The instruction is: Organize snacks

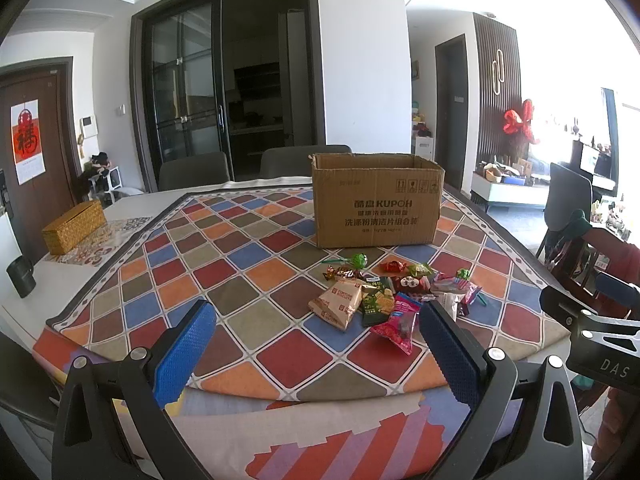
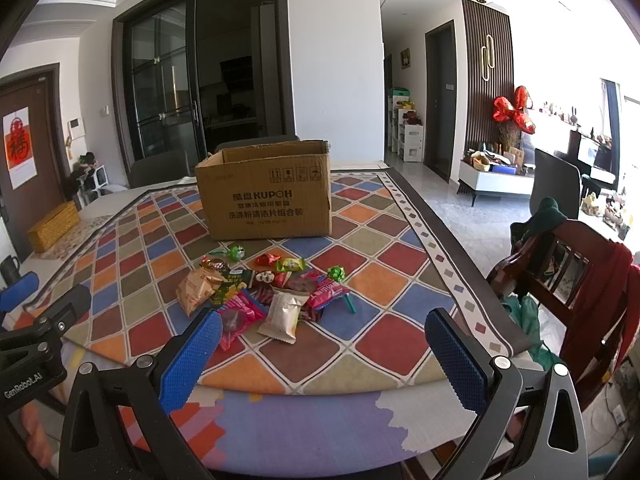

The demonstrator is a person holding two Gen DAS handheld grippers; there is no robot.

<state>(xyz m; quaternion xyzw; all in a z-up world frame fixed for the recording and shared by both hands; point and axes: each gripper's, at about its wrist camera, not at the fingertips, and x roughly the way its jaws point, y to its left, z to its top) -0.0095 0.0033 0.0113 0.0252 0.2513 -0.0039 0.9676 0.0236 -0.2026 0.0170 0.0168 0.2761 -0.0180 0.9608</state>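
Snacks (image 2: 264, 292) before open-topped cardboard box (image 2: 268, 200)

A woven box (image 1: 74, 227) and dark mug (image 1: 21, 277) sit apart.

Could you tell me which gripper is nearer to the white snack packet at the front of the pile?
Probably the right. The right gripper, open, sits just before the white snack packet, which lies between its fingers' lines. The left gripper, also open, is off to the packet's left.

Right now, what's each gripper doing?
Left gripper: open, holding nothing.
Right gripper: open, holding nothing.
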